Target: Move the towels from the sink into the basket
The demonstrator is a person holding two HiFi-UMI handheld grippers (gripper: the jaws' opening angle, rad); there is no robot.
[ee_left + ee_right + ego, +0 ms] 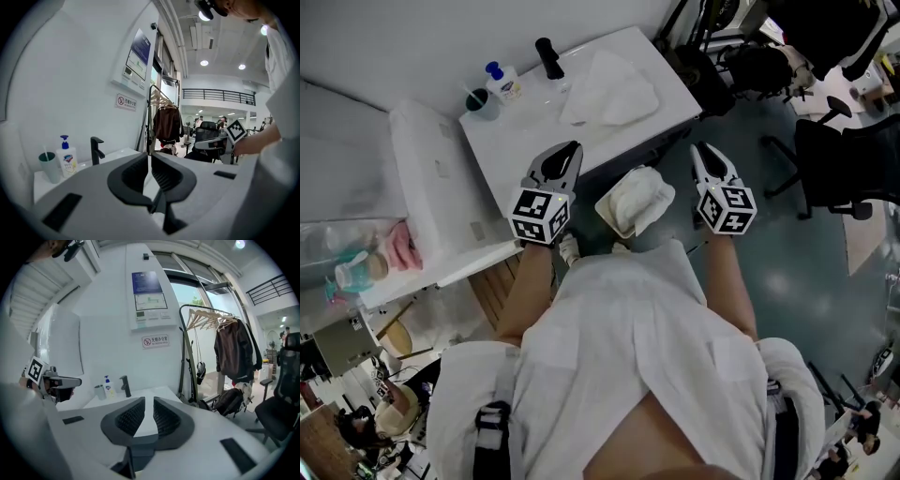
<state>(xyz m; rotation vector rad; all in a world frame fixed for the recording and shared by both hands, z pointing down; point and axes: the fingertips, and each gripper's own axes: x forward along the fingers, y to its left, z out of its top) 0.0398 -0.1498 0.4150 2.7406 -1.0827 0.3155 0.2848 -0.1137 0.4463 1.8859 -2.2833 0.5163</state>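
Looking down from the head view, saw the left gripper [573, 147] and the right gripper [699, 148] held side by side, both aimed toward the sink [534, 131]. Found the left jaws all but together in the left gripper view, with nothing between them. Found the right jaws parted by a narrow gap in the right gripper view, likewise empty. Spotted a white towel [609, 89] lying crumpled in the sink, ahead of both pairs of tips, nearer the left gripper, touching neither. Noted a folded towel [642, 192] already in the basket [607, 212] on the floor, between the two grippers and lower than both, clear of each. Made out a faucet [549, 58], soap bottle [502, 82] and cup [479, 101] along the sink's far edge.
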